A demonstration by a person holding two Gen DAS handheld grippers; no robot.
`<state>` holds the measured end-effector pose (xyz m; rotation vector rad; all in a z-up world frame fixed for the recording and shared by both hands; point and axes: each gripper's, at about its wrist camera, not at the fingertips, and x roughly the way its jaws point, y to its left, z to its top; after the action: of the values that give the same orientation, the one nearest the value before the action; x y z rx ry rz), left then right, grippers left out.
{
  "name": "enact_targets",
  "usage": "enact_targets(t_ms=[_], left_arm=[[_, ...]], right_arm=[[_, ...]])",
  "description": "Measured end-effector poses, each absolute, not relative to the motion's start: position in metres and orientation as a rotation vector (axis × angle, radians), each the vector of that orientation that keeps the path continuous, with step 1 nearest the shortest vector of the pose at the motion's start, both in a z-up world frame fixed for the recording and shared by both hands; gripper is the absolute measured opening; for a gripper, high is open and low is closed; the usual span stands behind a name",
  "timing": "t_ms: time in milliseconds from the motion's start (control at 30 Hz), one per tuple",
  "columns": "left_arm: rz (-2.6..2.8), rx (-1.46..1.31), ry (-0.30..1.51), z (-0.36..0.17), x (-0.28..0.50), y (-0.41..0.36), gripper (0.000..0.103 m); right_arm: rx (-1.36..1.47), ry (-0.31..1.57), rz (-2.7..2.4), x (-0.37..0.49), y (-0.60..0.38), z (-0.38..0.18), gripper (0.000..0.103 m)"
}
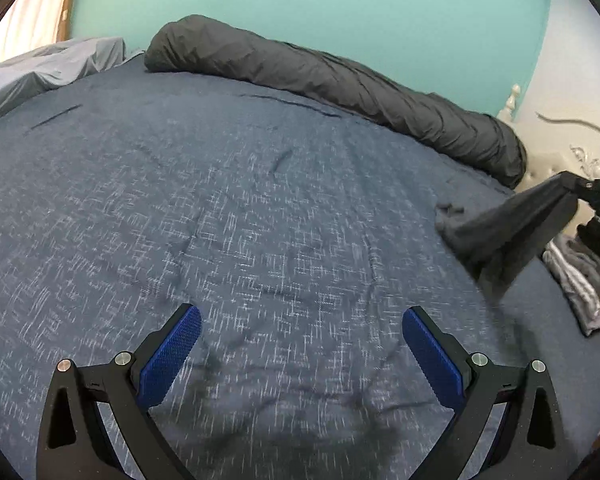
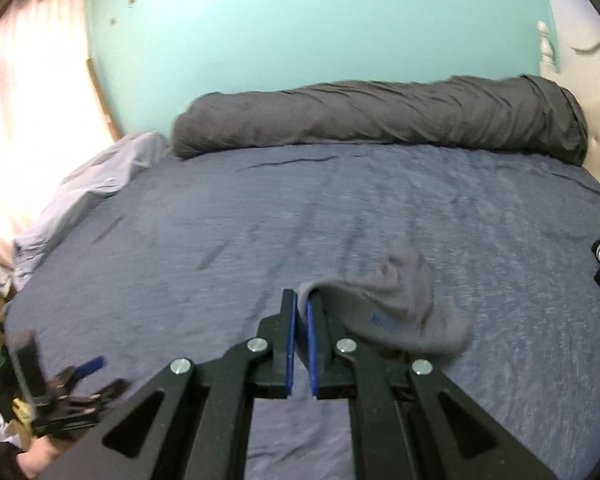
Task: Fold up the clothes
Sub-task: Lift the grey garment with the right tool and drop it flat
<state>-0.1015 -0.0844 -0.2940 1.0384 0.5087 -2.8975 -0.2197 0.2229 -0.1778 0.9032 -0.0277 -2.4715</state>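
The right hand-held gripper point(image 2: 301, 300) is clenched on the edge of a grey garment point(image 2: 404, 312), its blue pads point(image 2: 290, 328) pinching a fold of the cloth at their tips; the rest of the garment hangs off to the right of the jaws, lifted above the blue bedspread point(image 2: 340, 208). A small blue mark shows on the cloth, too blurred to read. From the left wrist view the same garment point(image 1: 512, 228) stretches down from the right hand-held gripper point(image 1: 580, 188) at the right edge, and its lower end seems to trail close to the bedspread point(image 1: 220, 200), though the blur there makes contact hard to judge. The left hand-held gripper point(image 1: 302, 316) is released, its jaws spread wide with nothing between them, hovering over the bedspread. Along the far side of the bed lies a long rolled dark grey duvet point(image 1: 340, 76) against the turquoise wall point(image 1: 300, 0). A loose pile of other clothes point(image 1: 580, 276) sits at the bed's right edge, and a pale grey sheet point(image 1: 52, 64) is bunched at the far left corner.
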Motion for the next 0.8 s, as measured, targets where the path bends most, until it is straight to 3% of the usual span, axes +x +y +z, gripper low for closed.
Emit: enact_targets(t_ms=[233, 367, 633, 800], left_arm=[[-2.916, 0.976, 0.612, -0.279, -0.063, -0.101, 0.103], [-2.919, 0.968, 0.630, -0.279, -0.056, -0.108, 0.103], [-2.932, 1.000, 0.631, -0.281, -0.068, -0.109, 0.103], [-2.904, 1.048, 0.673, -0.291, -0.080, -0.112, 0.103]], right_arm=[[0.837, -0.004, -2.437, -0.168, 0.197, -0.123, 0.005], [0.853, -0.010, -2.402, -0.162, 0.184, -0.118, 0.005], [1.062, -0.041, -2.235, -0.185, 0.143, -0.215, 0.005], [1.182, -0.025, -2.183, -0.208, 0.124, -0.273, 0.013]])
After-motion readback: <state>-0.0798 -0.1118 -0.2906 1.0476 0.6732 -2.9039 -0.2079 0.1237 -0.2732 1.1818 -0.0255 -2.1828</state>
